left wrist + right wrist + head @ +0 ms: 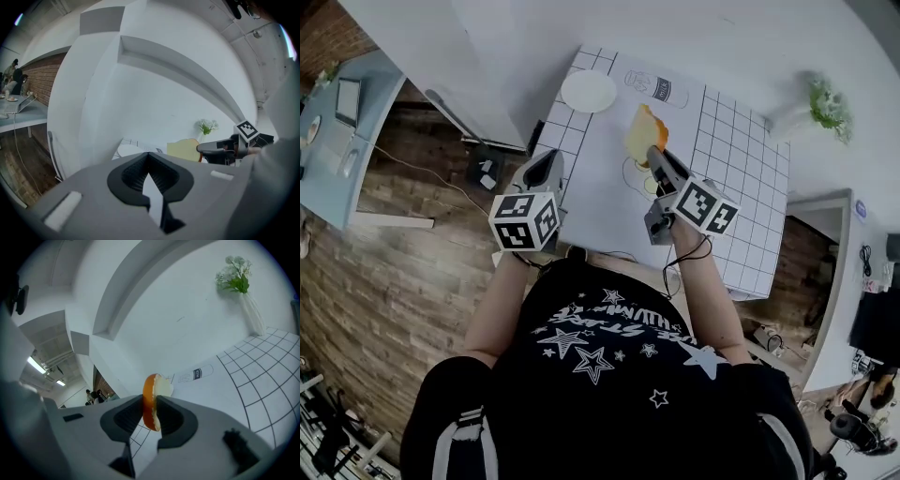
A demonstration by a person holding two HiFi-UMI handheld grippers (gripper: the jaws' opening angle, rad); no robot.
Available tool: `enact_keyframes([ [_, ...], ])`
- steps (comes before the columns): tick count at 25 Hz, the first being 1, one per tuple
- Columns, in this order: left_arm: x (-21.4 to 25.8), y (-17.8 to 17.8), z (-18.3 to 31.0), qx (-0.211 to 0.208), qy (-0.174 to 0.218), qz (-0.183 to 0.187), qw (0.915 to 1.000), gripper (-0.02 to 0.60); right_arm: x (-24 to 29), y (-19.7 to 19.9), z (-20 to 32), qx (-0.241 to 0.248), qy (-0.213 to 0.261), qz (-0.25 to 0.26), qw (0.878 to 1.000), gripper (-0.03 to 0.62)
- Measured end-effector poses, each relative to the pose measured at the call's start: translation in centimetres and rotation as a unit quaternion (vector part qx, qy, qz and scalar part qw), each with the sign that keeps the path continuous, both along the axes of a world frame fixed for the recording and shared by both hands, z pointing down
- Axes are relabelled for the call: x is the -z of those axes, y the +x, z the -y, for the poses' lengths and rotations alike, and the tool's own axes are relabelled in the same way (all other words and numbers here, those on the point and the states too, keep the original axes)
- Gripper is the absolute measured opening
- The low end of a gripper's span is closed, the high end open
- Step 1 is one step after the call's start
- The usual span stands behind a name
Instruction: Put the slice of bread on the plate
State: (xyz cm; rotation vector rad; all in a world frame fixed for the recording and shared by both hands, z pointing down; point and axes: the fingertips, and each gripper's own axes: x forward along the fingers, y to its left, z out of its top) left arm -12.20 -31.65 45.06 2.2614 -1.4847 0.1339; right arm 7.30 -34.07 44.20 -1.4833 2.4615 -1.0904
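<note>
Bread slice (pixel 643 131) sits pinched in right gripper (pixel 656 153) jaws, off the plate (pixel 589 91); left gripper (pixel 550 161) shut.

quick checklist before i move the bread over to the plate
1. Slice of bread gripped in right tongs: ok.
2. Plate bare, resting on the table: ok.
3. Left tongs shut, empty, short of the plate: ok.
4. Bread above the plate: not ok, it hangs to the plate's right in the head view.
5. Slice lying flat: not ok, held on edge.
</note>
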Motion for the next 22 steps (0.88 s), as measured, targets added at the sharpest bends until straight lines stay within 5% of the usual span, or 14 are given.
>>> enact_keyframes([
  [22, -1.8, -7.9, 10.1, 0.023, -0.004, -0.008, 0.9997, 0.009, -2.0, -11.0, 14.2, 0.05, -0.036, 0.038, 0.997, 0.094],
])
